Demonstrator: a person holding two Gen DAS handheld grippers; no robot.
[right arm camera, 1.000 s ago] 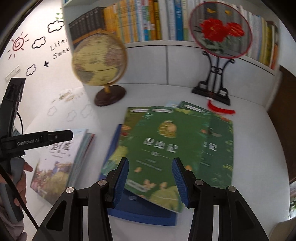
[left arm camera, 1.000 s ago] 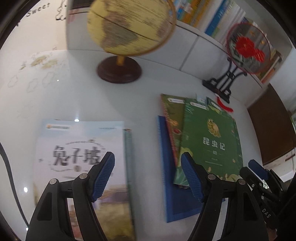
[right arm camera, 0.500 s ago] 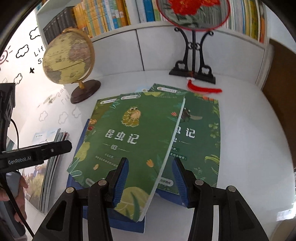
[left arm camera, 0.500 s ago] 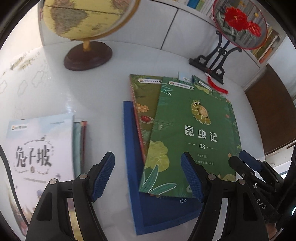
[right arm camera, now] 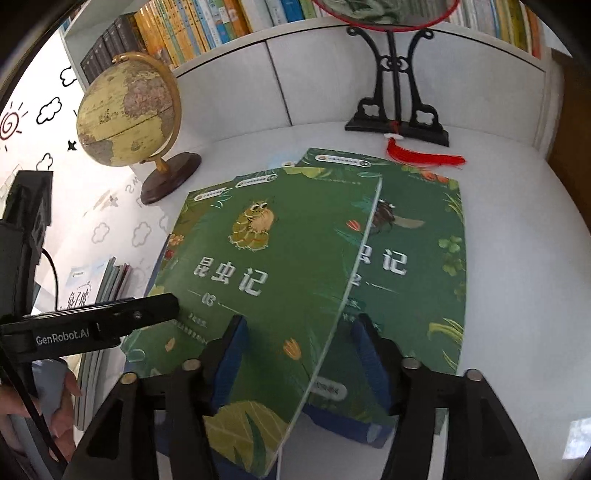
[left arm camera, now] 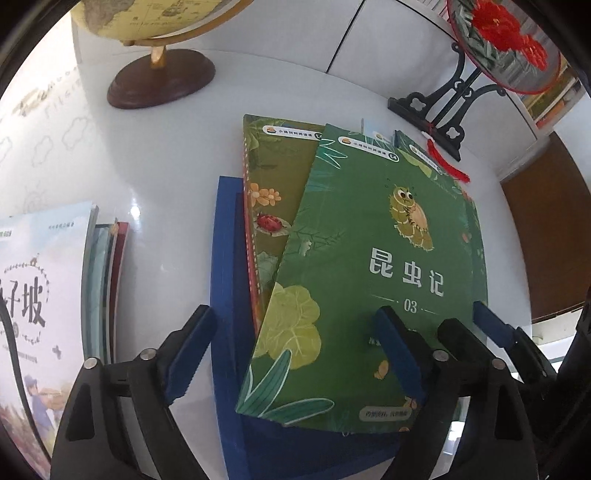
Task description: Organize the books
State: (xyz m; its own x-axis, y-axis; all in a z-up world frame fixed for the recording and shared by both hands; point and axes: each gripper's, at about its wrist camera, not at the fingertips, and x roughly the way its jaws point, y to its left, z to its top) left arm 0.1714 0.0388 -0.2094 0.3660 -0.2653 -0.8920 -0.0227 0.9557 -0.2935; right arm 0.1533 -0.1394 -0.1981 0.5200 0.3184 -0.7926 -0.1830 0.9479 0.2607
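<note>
Green and glossy, the top book (left arm camera: 373, 266), its cover showing a caterpillar and the number 03, is lying askew on an untidy pile at the middle of a white table (left arm camera: 166, 166). Beneath it, another green book (right arm camera: 417, 258) is poking out toward three o'clock in the right wrist view, a third green book (left arm camera: 266, 199) with a ladybird is showing at nine o'clock in the left wrist view, and a blue book (left arm camera: 225, 280) is sitting at the bottom. Both grippers are hovering over the pile's near edge, and neither is pressing on anything. The left gripper (left arm camera: 291, 350) is opening, its fingers straddling the left half of the pile; the right gripper (right arm camera: 299, 354) is also opening, the top book's right edge running between its fingers. Judging by this, the step in hand is squaring up or lifting the top book, and the next move calls for lowering, then closing on the near edge without dragging the books underneath. At nine o'clock in the left view, a second stack (left arm camera: 44, 291) with a pale cover is waiting, well apart. At twelve o'clock, a globe (right arm camera: 125, 110) and a round fan on a black stand (right arm camera: 399, 96), red tassel (right arm camera: 424, 157) trailing near the pile, are standing before a bookshelf (right arm camera: 207, 26); none is blocking the approach.
</note>
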